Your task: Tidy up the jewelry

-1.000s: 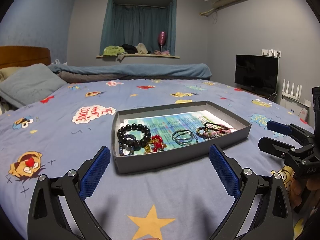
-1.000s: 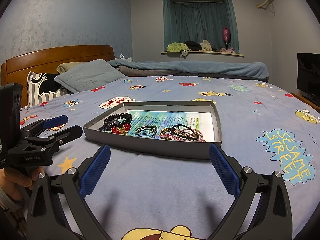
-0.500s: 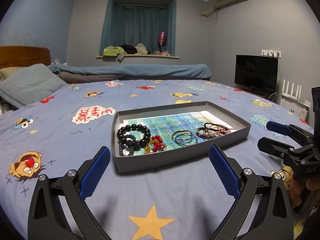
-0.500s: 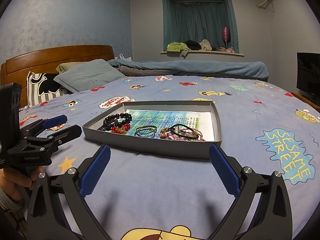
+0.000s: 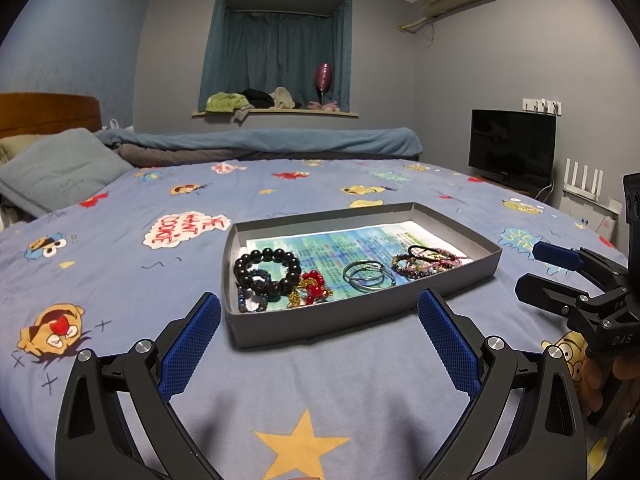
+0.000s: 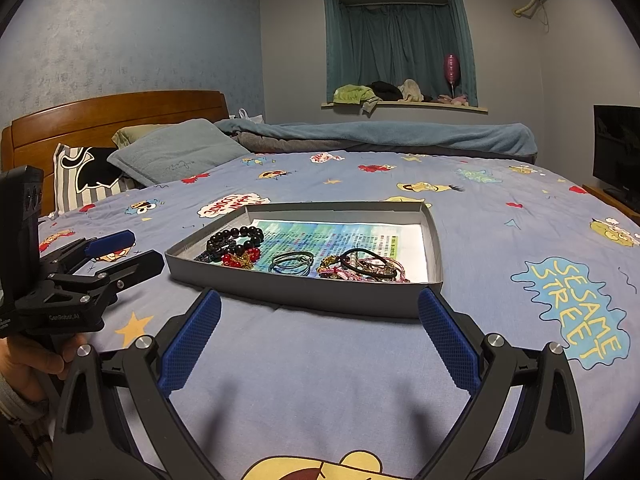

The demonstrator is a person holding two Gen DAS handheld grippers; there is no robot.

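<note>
Both my claws hang over the Sesame Street bedsheet (image 5: 120,264), short of the grey cardboard tray (image 5: 360,322); my left gripper (image 5: 318,336) has its jaws spread wide with nothing between them, my right gripper (image 6: 318,330) the same. Inside the tray, on a printed paper liner (image 5: 332,240): black bead bracelet (image 5: 267,270) at the left end, red bead cluster (image 5: 314,286) touching it, thin metal bangles (image 5: 366,276) mid-tray, tangle of pink beaded bracelets (image 6: 362,268) with what looks like a black hair tie (image 6: 368,262) on top, at the right end
</note>
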